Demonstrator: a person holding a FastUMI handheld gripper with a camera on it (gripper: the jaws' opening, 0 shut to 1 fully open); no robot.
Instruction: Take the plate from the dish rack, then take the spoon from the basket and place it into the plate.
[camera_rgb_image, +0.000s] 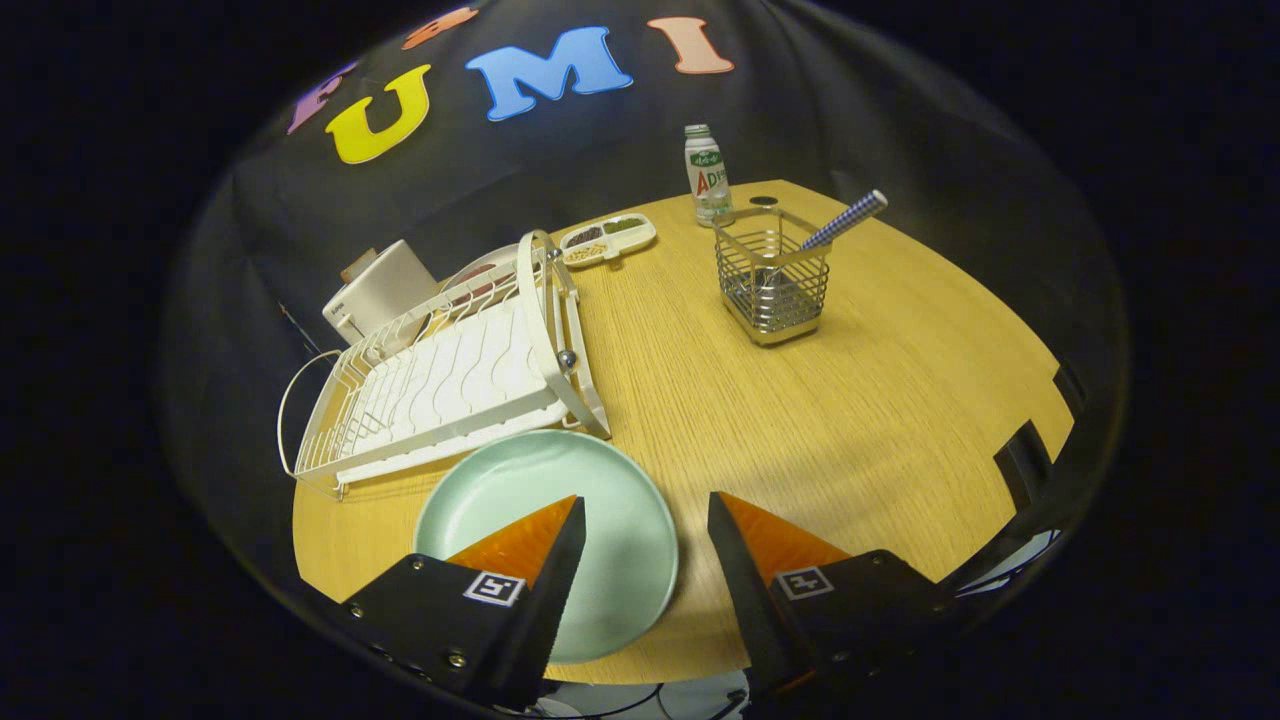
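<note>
On the round wooden table (900, 400), the pale green round plate (600, 500) lies flat beside the white wire dish rack (440, 390); the tongs (645, 530), apart and empty, should approach the checked-handled spoon (845, 222) in the steel wire basket (772, 280) from above.

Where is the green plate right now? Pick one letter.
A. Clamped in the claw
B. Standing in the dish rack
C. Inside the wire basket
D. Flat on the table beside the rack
D: the green plate lies flat on the table beside the dish rack, under the open claw, whose fingers press on nothing.
</note>
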